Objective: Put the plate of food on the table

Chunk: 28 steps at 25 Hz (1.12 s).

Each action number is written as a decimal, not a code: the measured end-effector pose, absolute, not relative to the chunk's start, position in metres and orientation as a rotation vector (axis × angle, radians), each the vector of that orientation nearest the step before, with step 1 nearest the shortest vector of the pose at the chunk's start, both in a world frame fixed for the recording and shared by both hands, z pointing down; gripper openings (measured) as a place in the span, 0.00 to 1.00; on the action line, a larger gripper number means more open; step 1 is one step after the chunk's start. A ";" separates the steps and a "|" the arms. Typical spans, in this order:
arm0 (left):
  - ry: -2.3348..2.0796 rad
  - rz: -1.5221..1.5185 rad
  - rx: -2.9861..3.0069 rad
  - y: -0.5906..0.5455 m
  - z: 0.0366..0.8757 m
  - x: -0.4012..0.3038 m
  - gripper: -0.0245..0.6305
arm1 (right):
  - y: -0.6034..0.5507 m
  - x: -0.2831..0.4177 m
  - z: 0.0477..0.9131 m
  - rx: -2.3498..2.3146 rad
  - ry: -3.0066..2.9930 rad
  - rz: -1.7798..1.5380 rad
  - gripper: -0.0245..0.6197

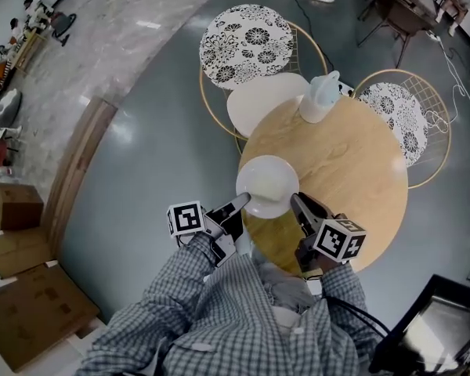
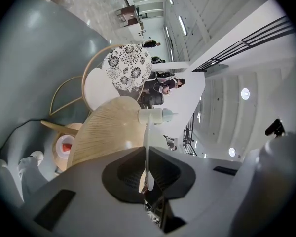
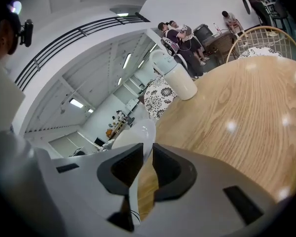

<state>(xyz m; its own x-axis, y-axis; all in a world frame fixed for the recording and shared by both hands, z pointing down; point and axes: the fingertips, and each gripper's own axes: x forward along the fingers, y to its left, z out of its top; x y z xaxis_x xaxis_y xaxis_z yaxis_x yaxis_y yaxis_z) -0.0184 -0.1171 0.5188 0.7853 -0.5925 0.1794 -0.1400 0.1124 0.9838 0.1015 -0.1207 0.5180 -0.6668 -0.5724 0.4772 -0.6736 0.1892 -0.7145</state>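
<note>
- The white plate (image 1: 267, 185) is at the near edge of the round wooden table (image 1: 352, 171), held between two claws.
- The left claw (image 1: 247, 202) pinches the plate's left rim. Its jaws are nearly pressed together, with only the thin rim between them.
- The right claw (image 1: 296, 200) pinches the right rim the same way.
- The plate looks plain and pale inside. I cannot tell what food is on it.
- I cannot tell if the plate touches the table.
- A white jug (image 1: 321, 96) stands at the far side of the table, well apart from the plate.
- Two chairs with flower cushions (image 1: 247, 45) stand beyond the table.
</note>
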 end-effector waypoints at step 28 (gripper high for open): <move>-0.824 -0.257 1.263 -0.148 0.604 -0.034 0.07 | -0.168 0.090 0.601 1.147 -2.164 1.580 0.14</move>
